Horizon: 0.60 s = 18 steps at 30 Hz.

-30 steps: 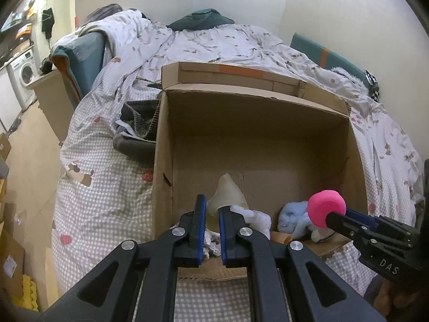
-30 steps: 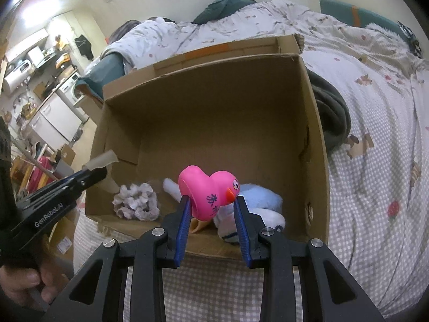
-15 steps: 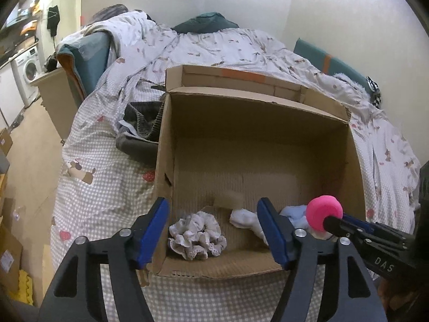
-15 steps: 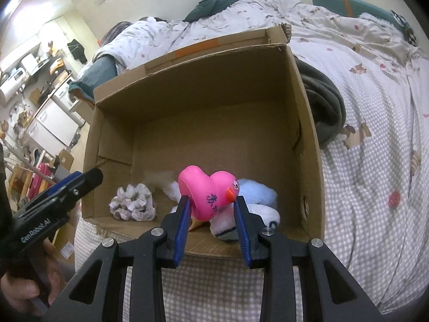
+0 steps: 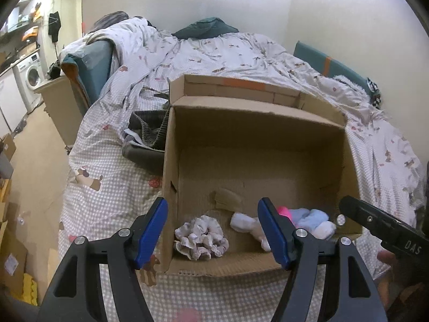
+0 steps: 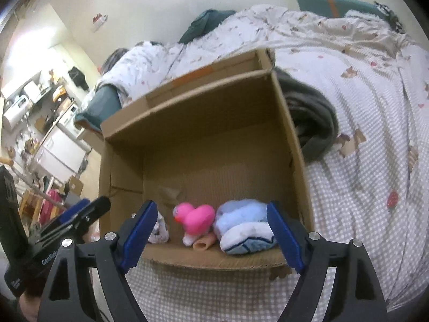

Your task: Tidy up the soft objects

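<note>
An open cardboard box [image 5: 257, 134] stands on the bed and also shows in the right wrist view [image 6: 203, 123]. Inside near its front wall lie a grey-white scrunchie [image 5: 201, 237], a white sock [image 5: 242, 221], a pink rubber duck [image 6: 194, 218], a beige piece [image 6: 205, 244] and a blue-and-white soft toy [image 6: 244, 225]. The duck [image 5: 284, 212] is partly hidden in the left wrist view. My left gripper [image 5: 213, 232] is open and empty over the box's front edge. My right gripper [image 6: 211, 234] is open and empty just above the duck and the toy.
The bed carries a checked quilt [image 5: 107, 187]. Dark folded clothes [image 5: 146, 139] lie against one side of the box [image 6: 313, 123]. A washing machine [image 5: 29, 73] and low cabinet stand on the left. Cartons sit on the floor [image 5: 10, 241].
My left gripper opened and dropped the beige piece into the box. Then my right gripper opened and the pink duck fell into the box beside the blue toy.
</note>
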Motion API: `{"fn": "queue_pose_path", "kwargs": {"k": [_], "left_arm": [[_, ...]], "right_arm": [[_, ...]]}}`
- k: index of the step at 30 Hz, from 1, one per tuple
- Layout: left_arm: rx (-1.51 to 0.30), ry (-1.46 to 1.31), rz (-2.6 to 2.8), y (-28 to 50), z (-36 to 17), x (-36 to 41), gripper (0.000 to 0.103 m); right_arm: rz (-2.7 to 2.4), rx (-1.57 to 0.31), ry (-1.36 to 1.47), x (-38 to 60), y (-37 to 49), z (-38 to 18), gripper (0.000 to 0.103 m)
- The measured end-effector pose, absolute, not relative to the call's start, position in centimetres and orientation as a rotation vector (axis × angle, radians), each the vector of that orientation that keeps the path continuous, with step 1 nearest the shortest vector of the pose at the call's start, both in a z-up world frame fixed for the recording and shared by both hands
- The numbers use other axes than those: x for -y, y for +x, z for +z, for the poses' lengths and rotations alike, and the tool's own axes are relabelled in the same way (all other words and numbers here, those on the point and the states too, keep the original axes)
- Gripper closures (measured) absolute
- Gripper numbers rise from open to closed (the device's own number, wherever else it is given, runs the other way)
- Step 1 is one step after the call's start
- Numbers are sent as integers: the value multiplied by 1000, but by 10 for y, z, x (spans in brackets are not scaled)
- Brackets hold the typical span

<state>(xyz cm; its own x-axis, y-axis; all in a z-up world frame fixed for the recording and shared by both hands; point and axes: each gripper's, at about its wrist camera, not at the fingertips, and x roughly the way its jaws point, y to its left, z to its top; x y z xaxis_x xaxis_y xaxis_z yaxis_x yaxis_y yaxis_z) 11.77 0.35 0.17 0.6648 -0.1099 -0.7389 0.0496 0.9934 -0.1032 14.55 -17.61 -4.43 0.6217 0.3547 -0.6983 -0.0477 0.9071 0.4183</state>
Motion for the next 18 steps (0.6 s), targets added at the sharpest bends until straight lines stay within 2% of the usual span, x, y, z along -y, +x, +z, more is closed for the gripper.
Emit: {"fn": "queue_pose_path", "kwargs": {"k": [1,4,5,6,8,18], "left_arm": [[-827,-82,-95,115,7,-5,36],[-806,-99,-93,109,19,-9,36],[-805,-105,-87,108,23,-11,32],[-809,-109,-73,107,26,-13,20],[-808,-110,-26,103,32,-16,9],[-786,-70,-3,74,51,-24,7]], "right_arm": [[236,-866,373,176,145,-41,3],[244,-811,360,176,141,-23,0],[247,-796,355,176,139,-18,0],[247,-779,348,176,137,-11,0],[234,-758,335,177,133,0,0],[201,-663,243,184,92,36,0]]}}
